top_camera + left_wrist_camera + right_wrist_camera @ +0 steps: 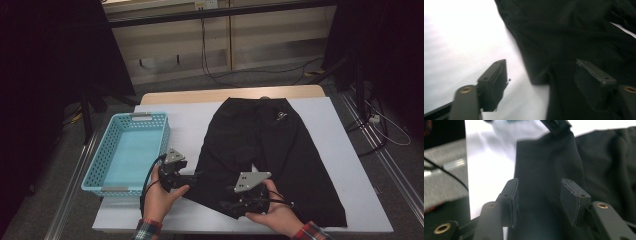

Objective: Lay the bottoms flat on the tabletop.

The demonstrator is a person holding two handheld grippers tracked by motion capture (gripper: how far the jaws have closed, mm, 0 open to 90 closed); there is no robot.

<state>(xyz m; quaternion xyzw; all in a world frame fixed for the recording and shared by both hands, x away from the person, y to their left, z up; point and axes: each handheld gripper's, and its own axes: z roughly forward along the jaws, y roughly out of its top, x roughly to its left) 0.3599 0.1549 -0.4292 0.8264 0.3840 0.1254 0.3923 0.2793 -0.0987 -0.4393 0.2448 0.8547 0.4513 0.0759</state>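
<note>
Shorts of plain black woven fabric [265, 150] lie flat on the white cloth-covered table [350, 165] in the high view, waistband at the far edge and the two legs running toward the person, so the long axis goes from far to near; a pale turquoise perforated plastic basket [92, 172] stands empty just to the left of the shorts. Both tongs sit at the near hem of the shorts' left leg: the left gripper [192, 176] at the outer corner of that hem, between the basket and the shorts, and the right gripper [231, 198] a little farther along the same hem toward the middle. Neither hand is clearly nearer, as both are at the cloth. A small white logo [281, 116] shows near the waistband, too small to read; no other writing can be made out. In the left gripper view, the jaws stand wide apart, one over the white table, the other over the black fabric, with the leg's hem corner [537, 80] between them and nothing pinched. In the right gripper view, the jaws are likewise spread, straddling the leg's cloth [544, 170] ahead and below, gripping nothing. The coming move probably depends on each pair closing on this hem edge.
</note>
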